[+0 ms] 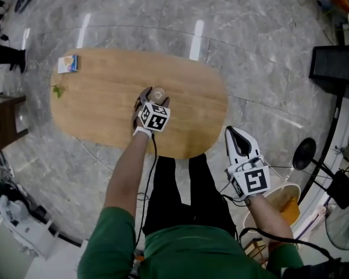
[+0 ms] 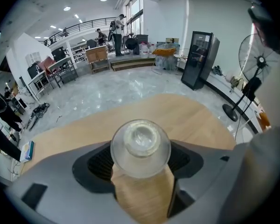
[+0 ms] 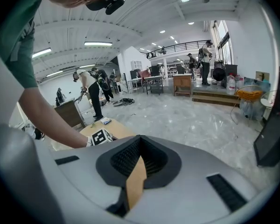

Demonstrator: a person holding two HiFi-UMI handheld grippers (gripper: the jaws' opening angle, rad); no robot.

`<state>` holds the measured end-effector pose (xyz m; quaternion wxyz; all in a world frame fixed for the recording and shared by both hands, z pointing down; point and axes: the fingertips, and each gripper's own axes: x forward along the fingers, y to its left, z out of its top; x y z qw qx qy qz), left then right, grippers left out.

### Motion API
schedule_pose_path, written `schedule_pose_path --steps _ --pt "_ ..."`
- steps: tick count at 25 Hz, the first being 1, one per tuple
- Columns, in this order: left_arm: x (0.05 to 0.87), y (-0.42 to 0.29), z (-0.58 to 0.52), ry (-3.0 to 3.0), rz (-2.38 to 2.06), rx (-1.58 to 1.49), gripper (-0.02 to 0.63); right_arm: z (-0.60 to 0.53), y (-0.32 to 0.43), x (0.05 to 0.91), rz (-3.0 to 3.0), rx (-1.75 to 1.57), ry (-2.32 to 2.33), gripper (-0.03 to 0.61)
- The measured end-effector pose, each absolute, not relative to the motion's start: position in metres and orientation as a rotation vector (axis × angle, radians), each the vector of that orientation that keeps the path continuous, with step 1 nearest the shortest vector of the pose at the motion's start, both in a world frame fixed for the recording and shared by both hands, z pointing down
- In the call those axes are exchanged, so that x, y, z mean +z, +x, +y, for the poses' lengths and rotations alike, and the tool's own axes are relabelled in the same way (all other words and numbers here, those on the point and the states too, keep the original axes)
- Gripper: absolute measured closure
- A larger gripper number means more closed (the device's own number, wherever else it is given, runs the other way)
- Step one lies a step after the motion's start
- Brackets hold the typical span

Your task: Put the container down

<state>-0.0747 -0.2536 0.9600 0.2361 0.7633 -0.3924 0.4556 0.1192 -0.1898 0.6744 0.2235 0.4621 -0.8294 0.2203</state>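
Head view: the left gripper (image 1: 153, 96) holds a small round clear glass container (image 1: 157, 93) over the oval wooden worktop (image 1: 99, 109). Left gripper view: its jaws squeeze it. Right gripper view: the right gripper (image 3: 140, 138) is closed, empty. Next, I think: lower gently, then let go.

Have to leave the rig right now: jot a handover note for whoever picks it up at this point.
Left gripper: shut on the clear round see-through container, over the middle of the oval light wooden table.
Right gripper: jaws together, nothing between them, held off the table's near right edge.
Done: the container is gripped and positioned above the tabletop. I cannot tell whether its base touches the wood.
Left: probably lower it until it stands on the table, open the left jaws, and draw the gripper back.
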Motion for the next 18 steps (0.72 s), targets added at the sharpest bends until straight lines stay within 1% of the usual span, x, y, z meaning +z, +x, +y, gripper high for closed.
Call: schedule_pose_path --steps 8,18 --pt "0.975 -0.072 -0.251 2.111 -1.047 1.281 0.273 -0.181 0.117 0.681 -2.256 0.624 1.263 0.557" --pt "0.988 -0.072 -0.242 2.059 -1.094 1.196 0.272 -0.180 0.106 0.681 -2.259 0.627 1.249 0.557"
